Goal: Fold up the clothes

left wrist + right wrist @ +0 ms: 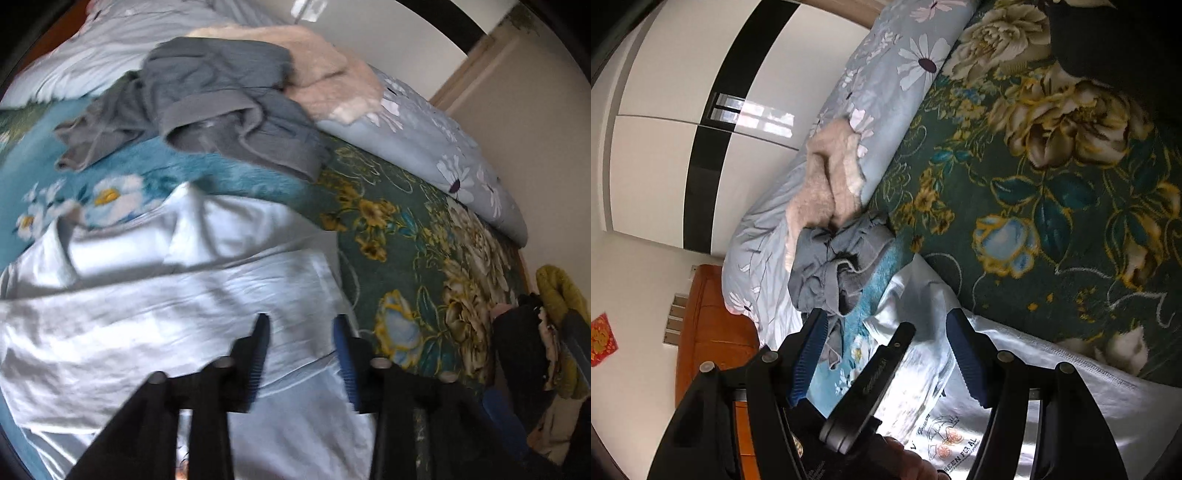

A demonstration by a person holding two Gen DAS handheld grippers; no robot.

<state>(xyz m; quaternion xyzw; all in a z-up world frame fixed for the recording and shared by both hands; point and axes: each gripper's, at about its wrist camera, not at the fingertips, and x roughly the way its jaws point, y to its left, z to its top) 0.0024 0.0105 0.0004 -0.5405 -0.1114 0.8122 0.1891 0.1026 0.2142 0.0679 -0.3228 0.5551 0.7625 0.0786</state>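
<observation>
- Left claw (302,325): I see its jaws parted with a clear gap, nothing between the blue pads. It hangs just over the light blue shirt (184,295), near the shirt's right edge; can't tell if the tips touch the cloth.
- Right claw (886,321): jaws wide apart, nothing gripped. A black lever (871,384) from the tool sits between the fingers in view.
- Right claw is above the shirt's upper end (923,295); I can read a printed graphic with text on the shirt (945,439) close to the camera.
- The shirt lies spread on the bed, partly folded over itself, wrinkled, across the teal flowered blanket (229,173) and the dark green flowered blanket (406,240).
- Grey garment (221,107) is bunched up beyond the shirt, apart from it, on the teal blanket.
- Cream fluffy garment (325,70) sits behind the grey one, touching it, resting on the pale blue daisy quilt (443,147).
- Left view is motion-blurred.
- No containers in view. White wardrobe with a black stripe (713,147) stands beyond the bed.
</observation>
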